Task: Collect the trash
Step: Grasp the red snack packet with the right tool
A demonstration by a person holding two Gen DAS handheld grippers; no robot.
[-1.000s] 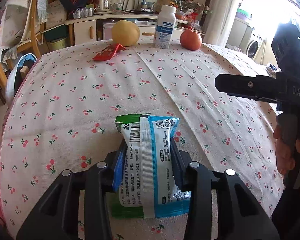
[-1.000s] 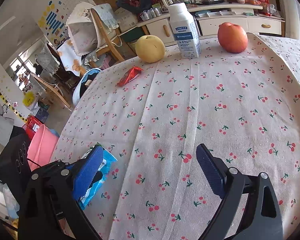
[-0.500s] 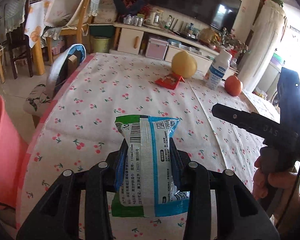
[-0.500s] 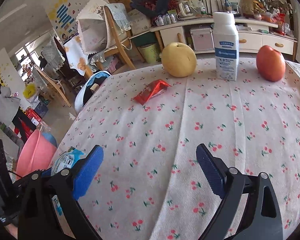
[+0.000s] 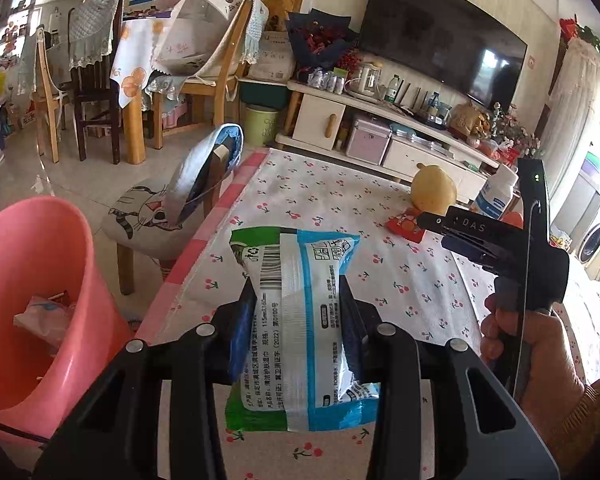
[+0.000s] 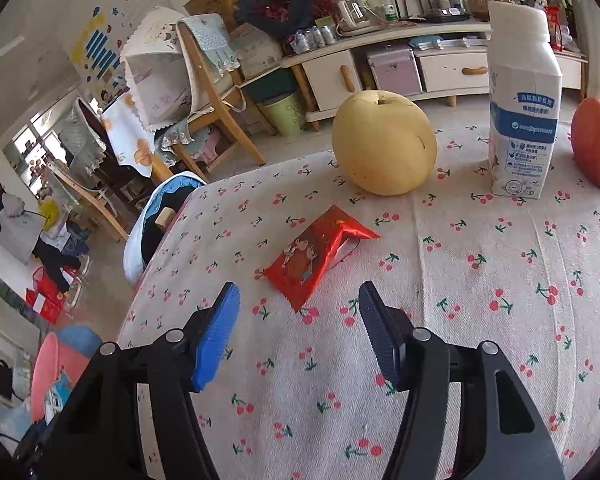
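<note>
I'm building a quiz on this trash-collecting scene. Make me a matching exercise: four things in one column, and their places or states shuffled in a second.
Things:
1. wet-wipe packet
2. red wrapper
3. pink bin
4. milk bottle

Places or states:
A. on the floor beside the table, trash already inside
B. upright between the yellow pear and the red apple
C. clamped in the left hand-held gripper
D. flat on the cloth, just ahead of the open right hand-held gripper

Pairs: 1-C, 2-D, 3-A, 4-B
</note>
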